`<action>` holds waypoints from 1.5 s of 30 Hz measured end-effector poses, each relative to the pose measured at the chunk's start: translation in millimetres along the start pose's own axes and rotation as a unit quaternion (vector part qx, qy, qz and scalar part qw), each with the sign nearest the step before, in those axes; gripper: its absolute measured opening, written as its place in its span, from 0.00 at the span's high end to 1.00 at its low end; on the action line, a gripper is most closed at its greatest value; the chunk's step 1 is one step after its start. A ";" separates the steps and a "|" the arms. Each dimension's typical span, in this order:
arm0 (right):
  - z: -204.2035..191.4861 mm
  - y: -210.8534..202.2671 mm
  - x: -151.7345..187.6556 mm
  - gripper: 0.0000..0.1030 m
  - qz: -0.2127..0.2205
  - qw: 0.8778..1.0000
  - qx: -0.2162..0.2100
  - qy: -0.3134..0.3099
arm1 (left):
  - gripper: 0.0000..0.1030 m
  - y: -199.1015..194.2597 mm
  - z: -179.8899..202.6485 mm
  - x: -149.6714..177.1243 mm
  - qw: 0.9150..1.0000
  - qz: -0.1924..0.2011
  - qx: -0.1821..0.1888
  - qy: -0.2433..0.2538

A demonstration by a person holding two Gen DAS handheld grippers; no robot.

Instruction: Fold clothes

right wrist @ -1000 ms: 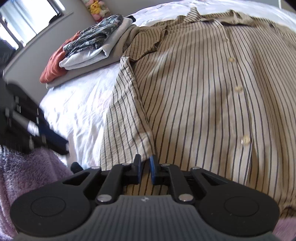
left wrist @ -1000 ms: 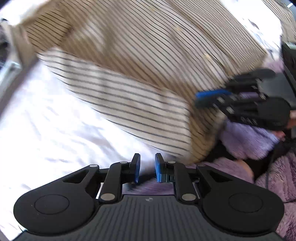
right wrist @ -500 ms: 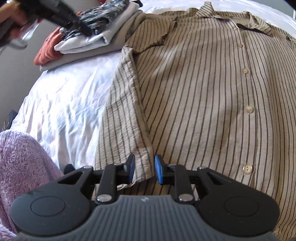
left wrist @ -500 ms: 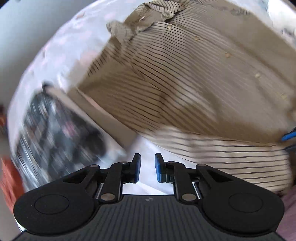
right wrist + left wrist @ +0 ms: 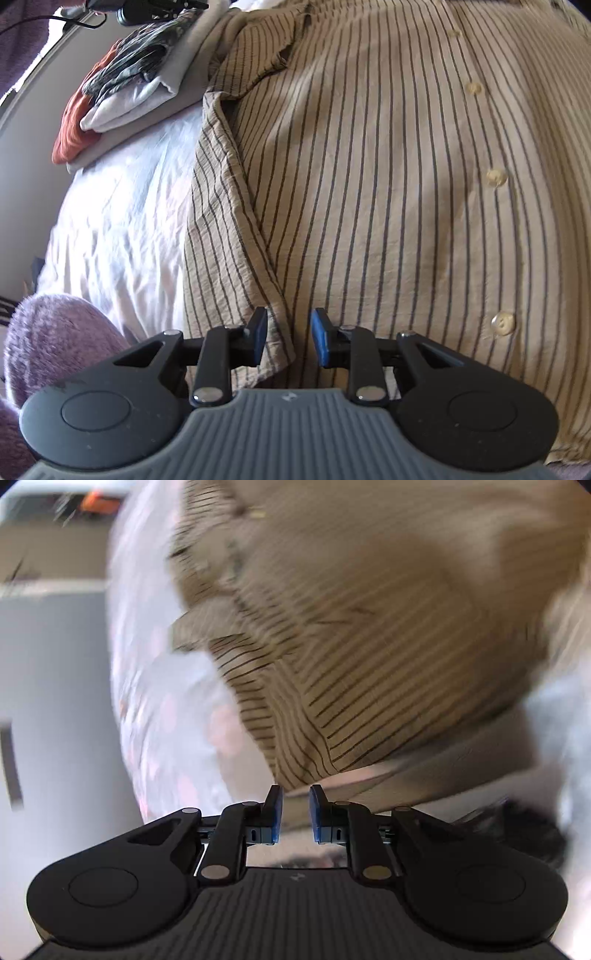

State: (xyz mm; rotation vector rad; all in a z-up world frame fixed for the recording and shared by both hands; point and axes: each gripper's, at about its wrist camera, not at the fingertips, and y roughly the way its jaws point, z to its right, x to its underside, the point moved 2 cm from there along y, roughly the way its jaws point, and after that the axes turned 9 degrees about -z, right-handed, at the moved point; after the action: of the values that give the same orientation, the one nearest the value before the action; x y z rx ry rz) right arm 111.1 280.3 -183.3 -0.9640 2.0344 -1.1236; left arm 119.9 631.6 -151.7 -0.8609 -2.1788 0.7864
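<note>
Since a second ago the left tool (image 5: 293,814) has swung away from the shirt's lower hem toward its far end, and its view is now smeared with motion; the right tool (image 5: 287,341) has spread its jaws, which were nearly closed then.

On the left, a stack of folded clothes (image 5: 122,92) sits on the white bed sheet (image 5: 118,229) near the bed's edge, just beside the shirt's short sleeve. In the left wrist view that tool has its jaws apart with nothing between them, just short of a rumpled striped sleeve or corner of the shirt; blur hides exactly which part it is.

Next comes the task's thing, the striped shirt (image 5: 388,166), lying buttoned and front-up, spread flat on the bed. Its left side panel is doubled into a long fold running down to the hem.

Further right, the right tool stands with jaws parted, astride the bottom corner of that fold, the cloth between its pads but not pinched.

The shirt looks light, thin and limp, slightly crinkled, so it should drape and sag from any single hold and slide easily over the sheet. A hold at the hem corner and another at the shoulder or sleeve seam on the same side would likely keep the edge straight; the buttons (image 5: 496,177) are best avoided.
</note>
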 end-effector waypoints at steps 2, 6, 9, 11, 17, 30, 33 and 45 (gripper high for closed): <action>1.5 4.2 -1.0 0.71 -0.005 1.000 -0.006 0.010 | 0.86 18.9 5.7 -1.8 0.998 0.001 -0.007 0.055; 6.1 11.2 -3.5 0.71 -0.015 0.999 -0.015 0.025 | 0.86 48.1 12.2 -5.5 0.993 -0.004 -0.005 0.121; 9.6 14.5 -5.7 0.69 -0.020 0.999 -0.025 0.039 | 0.86 59.6 16.4 -10.2 0.987 0.005 -0.007 0.162; 10.1 15.8 -6.7 0.67 -0.021 0.998 -0.032 0.041 | 0.86 66.7 20.7 -14.5 0.982 0.009 -0.005 0.191; 14.3 18.0 -7.2 0.61 -0.026 0.998 -0.038 0.052 | 0.88 75.9 25.3 -18.7 0.965 0.007 0.025 0.261; 25.2 21.8 -5.1 0.58 -0.014 0.996 -0.057 0.070 | 0.86 102.4 40.3 -24.2 0.937 -0.017 0.029 0.348; 23.0 21.0 -3.6 0.56 -0.011 0.997 -0.055 0.061 | 0.85 111.1 42.9 -26.2 0.938 -0.027 0.021 0.345; 11.2 19.4 5.7 0.81 -0.009 0.997 -0.069 0.024 | 1.00 121.3 38.4 -21.7 0.954 -0.061 0.020 0.292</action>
State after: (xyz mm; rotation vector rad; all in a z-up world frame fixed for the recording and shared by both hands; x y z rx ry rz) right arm 111.0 278.1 -206.3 -1.0337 2.1681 -1.0357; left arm 146.0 677.7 -269.3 -0.8040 -1.6636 0.4378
